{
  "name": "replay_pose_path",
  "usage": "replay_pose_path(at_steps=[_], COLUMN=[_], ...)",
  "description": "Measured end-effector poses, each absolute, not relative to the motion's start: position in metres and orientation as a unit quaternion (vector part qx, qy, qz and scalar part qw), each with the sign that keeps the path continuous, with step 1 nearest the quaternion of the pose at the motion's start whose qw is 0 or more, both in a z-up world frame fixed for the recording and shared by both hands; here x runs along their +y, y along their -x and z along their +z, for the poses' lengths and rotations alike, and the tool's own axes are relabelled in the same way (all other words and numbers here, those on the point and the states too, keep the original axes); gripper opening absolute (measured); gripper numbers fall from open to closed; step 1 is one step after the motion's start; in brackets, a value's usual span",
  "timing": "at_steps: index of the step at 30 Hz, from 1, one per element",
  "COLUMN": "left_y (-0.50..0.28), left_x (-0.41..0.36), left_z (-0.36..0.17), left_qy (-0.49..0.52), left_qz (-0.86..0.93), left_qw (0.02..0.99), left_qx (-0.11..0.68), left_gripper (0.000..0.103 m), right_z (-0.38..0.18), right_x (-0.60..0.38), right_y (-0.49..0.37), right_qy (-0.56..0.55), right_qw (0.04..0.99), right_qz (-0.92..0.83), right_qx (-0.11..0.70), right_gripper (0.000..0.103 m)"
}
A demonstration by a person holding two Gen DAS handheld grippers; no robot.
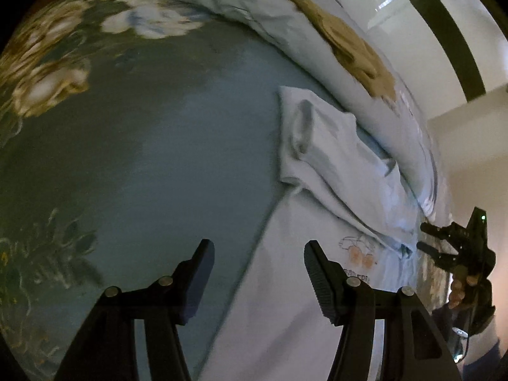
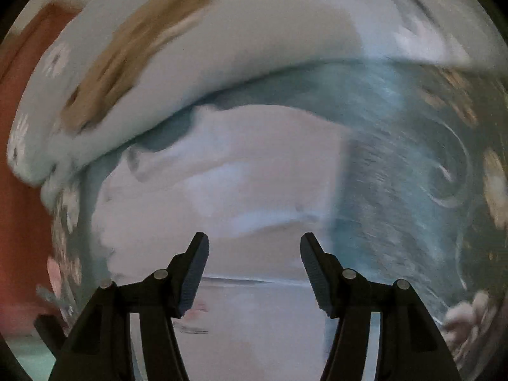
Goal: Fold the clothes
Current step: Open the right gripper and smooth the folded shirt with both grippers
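A white T-shirt [image 1: 320,171] with a small printed motif lies on a blue floral bedsheet [image 1: 158,158], its upper part folded over. My left gripper [image 1: 258,254] is open and empty, hovering over the shirt's left edge. My right gripper [image 1: 427,238] shows at the far right of the left wrist view, past the shirt's far side. In the right wrist view the right gripper [image 2: 254,247] is open and empty above the white shirt [image 2: 228,190]; that view is blurred.
A rolled pale duvet [image 1: 317,41] with a tan print lies along the shirt's far side; it also shows in the right wrist view [image 2: 190,63]. A white wall [image 1: 412,31] stands beyond it. An orange surface [image 2: 22,190] is at the left.
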State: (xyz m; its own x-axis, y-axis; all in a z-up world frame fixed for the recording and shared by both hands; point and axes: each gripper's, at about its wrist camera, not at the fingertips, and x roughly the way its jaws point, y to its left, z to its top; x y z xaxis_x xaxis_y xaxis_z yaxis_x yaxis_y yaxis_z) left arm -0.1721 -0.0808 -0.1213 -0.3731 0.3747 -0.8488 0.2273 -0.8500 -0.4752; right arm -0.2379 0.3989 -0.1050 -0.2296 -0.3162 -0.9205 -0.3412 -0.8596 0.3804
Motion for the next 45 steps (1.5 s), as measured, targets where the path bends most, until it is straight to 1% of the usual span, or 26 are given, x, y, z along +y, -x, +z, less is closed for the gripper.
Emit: replay_pose_path(at_steps=[2, 3, 5, 8, 9, 11, 14, 16, 19, 23, 25, 28, 31, 35, 39, 43, 45], left_y=[0.182, 0.189, 0.208, 0.237, 0.245, 0.259, 0.276, 0.28, 0.277, 0.242, 0.21, 0.158, 0.108, 0.061, 0.043, 0.035, 0.03], left_x=[-0.069, -0.063, -0.052, -0.036, -0.034, -0.031, -0.026, -0.026, -0.032, -0.048, -0.062, -0.086, -0.104, -0.118, -0.115, -0.117, -0.123], left_z=[-0.113, -0.108, -0.099, -0.093, -0.096, -0.103, -0.118, -0.132, -0.141, -0.125, -0.12, -0.123, -0.133, -0.143, -0.143, -0.145, -0.146], left_qy=[0.551, 0.548, 0.537, 0.526, 0.528, 0.536, 0.552, 0.572, 0.585, 0.572, 0.574, 0.595, 0.63, 0.655, 0.67, 0.675, 0.67], left_qz=[0.791, 0.795, 0.804, 0.813, 0.811, 0.805, 0.797, 0.785, 0.774, 0.775, 0.772, 0.762, 0.741, 0.717, 0.701, 0.69, 0.683], left_qw=[0.056, 0.063, 0.08, 0.098, 0.099, 0.097, 0.09, 0.082, 0.077, 0.091, 0.092, 0.077, 0.06, 0.065, 0.088, 0.107, 0.122], left_qx=[-0.26, -0.253, -0.242, -0.23, -0.23, -0.233, -0.229, -0.224, -0.232, -0.253, -0.257, -0.244, -0.225, -0.229, -0.227, -0.239, -0.264], left_gripper=[0.063, 0.063, 0.063, 0.063, 0.063, 0.063, 0.063, 0.063, 0.063, 0.063, 0.063, 0.064, 0.065, 0.065, 0.078, 0.085, 0.092], right_z=[-0.114, -0.115, -0.1, -0.087, -0.082, -0.093, -0.114, -0.129, -0.121, -0.108, -0.111, -0.127, -0.138, -0.146, -0.15, -0.147, -0.147], right_x=[0.41, 0.412, 0.41, 0.394, 0.388, 0.374, 0.369, 0.375, 0.38, 0.387, 0.385, 0.39, 0.401, 0.402, 0.385, 0.364, 0.356], right_y=[0.229, 0.226, 0.222, 0.227, 0.228, 0.229, 0.228, 0.224, 0.214, 0.199, 0.178, 0.129, 0.07, 0.009, -0.017, -0.026, -0.035], right_qy=[0.62, 0.616, 0.584, 0.56, 0.552, 0.576, 0.597, 0.603, 0.591, 0.573, 0.582, 0.601, 0.617, 0.61, 0.634, 0.657, 0.663], right_qw=[0.004, 0.008, 0.004, -0.047, -0.065, -0.093, -0.083, -0.067, -0.071, -0.077, -0.077, -0.053, -0.01, 0.011, 0.015, 0.004, -0.001], right_qz=[0.727, 0.73, 0.761, 0.78, 0.785, 0.766, 0.755, 0.742, 0.743, 0.745, 0.739, 0.717, 0.696, 0.671, 0.643, 0.647, 0.646], right_qx=[0.295, 0.296, 0.282, 0.275, 0.273, 0.269, 0.261, 0.284, 0.305, 0.332, 0.332, 0.349, 0.367, 0.421, 0.43, 0.388, 0.379], right_gripper=[0.061, 0.061, 0.061, 0.061, 0.061, 0.061, 0.061, 0.061, 0.061, 0.061, 0.061, 0.061, 0.061, 0.062, 0.062, 0.062, 0.062])
